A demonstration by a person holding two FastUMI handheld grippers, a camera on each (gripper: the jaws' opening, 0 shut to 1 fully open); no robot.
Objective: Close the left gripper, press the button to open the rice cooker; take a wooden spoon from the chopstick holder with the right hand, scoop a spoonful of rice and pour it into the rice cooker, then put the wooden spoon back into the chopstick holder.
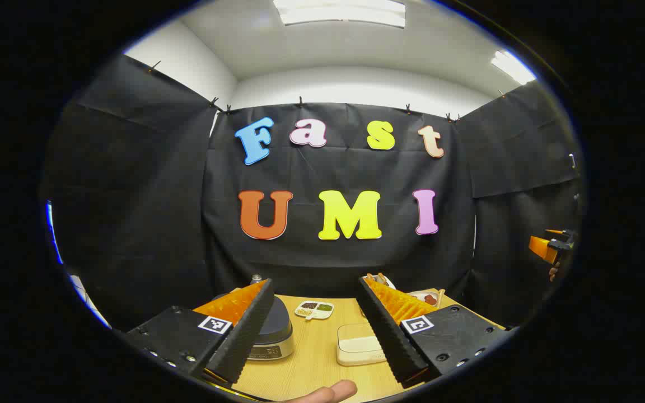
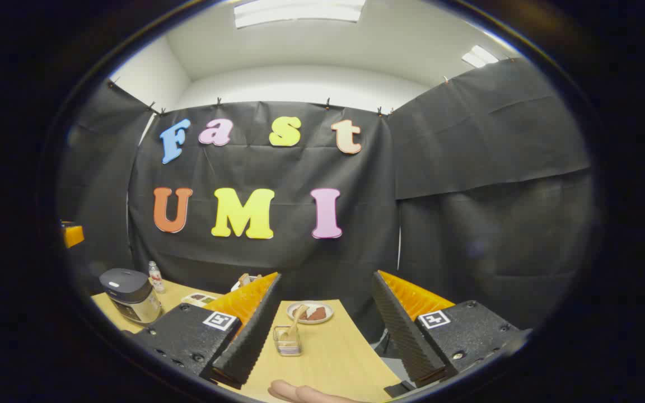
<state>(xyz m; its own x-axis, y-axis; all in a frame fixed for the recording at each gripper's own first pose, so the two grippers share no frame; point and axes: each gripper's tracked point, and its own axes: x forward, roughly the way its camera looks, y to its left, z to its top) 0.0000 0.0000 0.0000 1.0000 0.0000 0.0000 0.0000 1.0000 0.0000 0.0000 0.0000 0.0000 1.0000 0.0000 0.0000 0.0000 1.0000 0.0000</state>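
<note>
While both grippers hang above the wooden table (image 1: 311,364) with fingers spread wide and holding nothing, the rice cooker (image 2: 130,295) sits lid down at the table's left, between the left gripper (image 1: 314,330) fingers. Ahead of the right gripper (image 2: 322,330), the wooden spoon (image 2: 297,320) stands in the chopstick holder (image 2: 288,341).

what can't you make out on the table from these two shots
- Rice cooker: left gripper view, its left side hidden behind the left gripper finger; the lid button can't be picked out.
- Wooden spoon in the chopstick holder: right gripper view, too small to tell its bowl.
- Sectioned dish: contents too small.
</note>
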